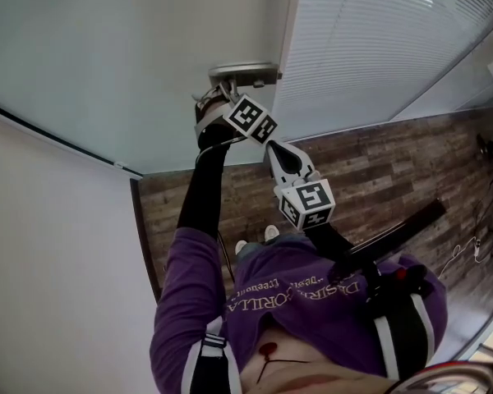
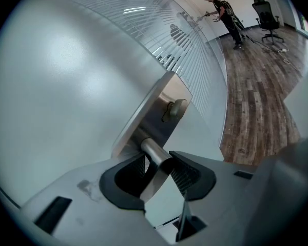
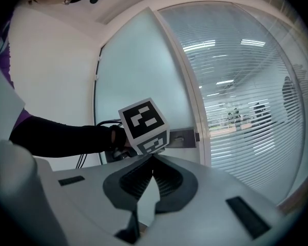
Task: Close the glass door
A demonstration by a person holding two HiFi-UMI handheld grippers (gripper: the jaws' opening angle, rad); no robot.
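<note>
inside left gripper point(image 2: 158, 162), door handle point(image 2: 152, 149)

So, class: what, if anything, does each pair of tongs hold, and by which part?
The left tongs grip the door handle by its lever, near the bend; right tongs hold nothing.

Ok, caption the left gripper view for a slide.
Left gripper clamps the metal door handle on the frosted glass door.
</note>
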